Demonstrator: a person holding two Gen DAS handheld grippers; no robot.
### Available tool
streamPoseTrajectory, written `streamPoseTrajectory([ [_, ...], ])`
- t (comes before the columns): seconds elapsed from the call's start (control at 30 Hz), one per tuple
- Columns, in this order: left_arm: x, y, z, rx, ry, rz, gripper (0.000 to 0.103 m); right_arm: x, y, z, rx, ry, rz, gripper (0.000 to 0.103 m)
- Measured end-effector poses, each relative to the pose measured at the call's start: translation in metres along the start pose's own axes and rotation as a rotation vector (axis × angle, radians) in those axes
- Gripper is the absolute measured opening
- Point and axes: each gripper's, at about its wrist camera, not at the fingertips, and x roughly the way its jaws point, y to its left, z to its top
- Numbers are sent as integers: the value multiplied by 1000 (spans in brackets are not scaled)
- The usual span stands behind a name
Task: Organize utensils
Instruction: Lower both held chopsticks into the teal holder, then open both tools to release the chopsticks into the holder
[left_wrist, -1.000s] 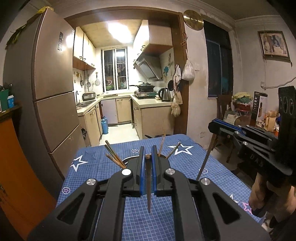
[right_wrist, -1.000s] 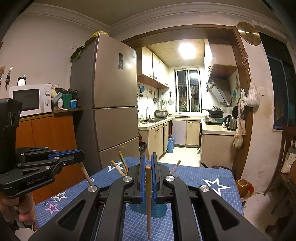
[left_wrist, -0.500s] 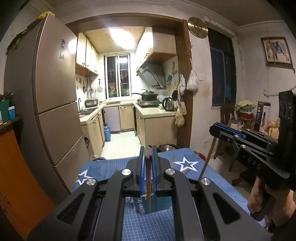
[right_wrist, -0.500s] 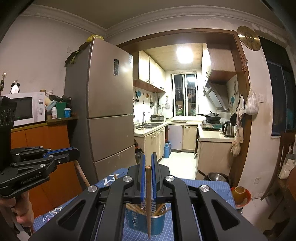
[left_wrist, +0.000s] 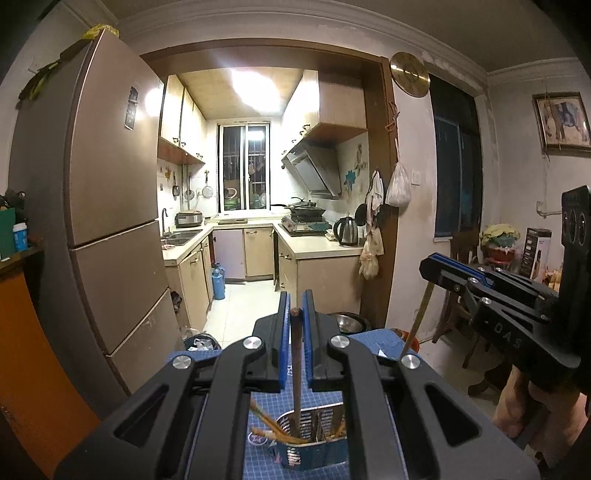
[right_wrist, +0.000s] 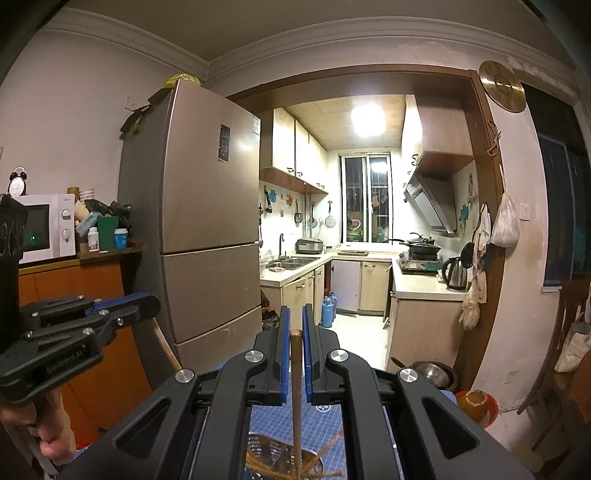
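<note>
Change since a second ago: both tongs have tipped up and come in over the holder; a second ago the blue starred bench filled the lower view with loose sticks lying on it, now only a strip of it shows and the holder sits right below the tips.
Left tongs (left_wrist: 294, 325): narrow, pinching a dark wooden chopstick (left_wrist: 296, 373) that hangs straight down, its lower end inside the rim of the utensil holder (left_wrist: 314, 441).
Right tongs (right_wrist: 294, 334): narrow, pinching a paler chopstick (right_wrist: 296, 398), upright, its tip low over a perforated metal basket (right_wrist: 275, 452); whether this is the same holder I cannot tell.
Holder contents: several sticks already lean in it, fanning toward the left of the left tongs and crossing under the right ones.
Step in hand: judged to be dropping each stick into the holder, close to release.
Doing it well: keep each stick vertical, lower until the tip is well below the rim, then open slowly so it slides rather than bounces; the leaning sticks may deflect a tip.
Bench (left_wrist: 266, 413): blue grid mat, its far edge just beyond the left tongs, with a bowl near that corner.
Room: each tongs has the other close alongside; nothing above, so lift straight up to clear.
</note>
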Motion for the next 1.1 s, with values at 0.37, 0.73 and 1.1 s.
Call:
streamPoseTrajectory([
  [0.37, 44, 4, -25, -4, 53, -21, 5, 51, -7, -34, 36, 62, 19, 7],
  [0.73, 77, 10, -49, -20, 117, -17, 5, 85, -9, -68, 42, 134, 18, 7],
  [1.1, 90, 16, -59, -36, 146, -6, 12, 97, -8, -79, 22, 164, 17, 31],
])
